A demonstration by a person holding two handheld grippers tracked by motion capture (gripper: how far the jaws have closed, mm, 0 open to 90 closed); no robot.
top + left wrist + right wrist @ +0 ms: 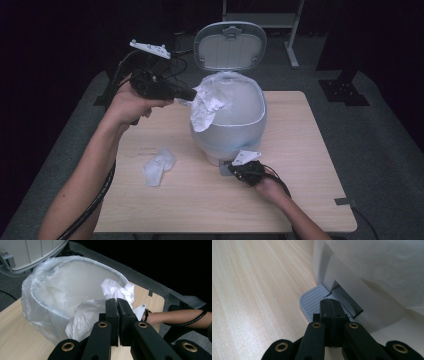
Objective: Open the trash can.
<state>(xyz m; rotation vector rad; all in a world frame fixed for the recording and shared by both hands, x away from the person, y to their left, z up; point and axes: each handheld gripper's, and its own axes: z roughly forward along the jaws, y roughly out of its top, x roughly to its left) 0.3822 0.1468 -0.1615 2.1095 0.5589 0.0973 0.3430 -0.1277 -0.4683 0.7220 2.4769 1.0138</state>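
A grey pedal bin (235,127) stands mid-table with its lid (230,47) raised and a clear plastic liner (45,297) folded over the rim. My left gripper (192,94) (117,301) is at the bin's left rim, shut on a crumpled white tissue (205,107) (116,290) that hangs partly over the rim. At the bin's foot, my right gripper (236,168) (330,302) is shut, with nothing between its jaws. Its tips rest on the ribbed grey pedal (312,300).
A second crumpled tissue (159,166) lies on the wooden table (300,150), left of the bin. Cables and a metal stand's feet (292,55) are on the floor behind the table. In the left gripper view the other forearm (172,317) reaches in from the right.
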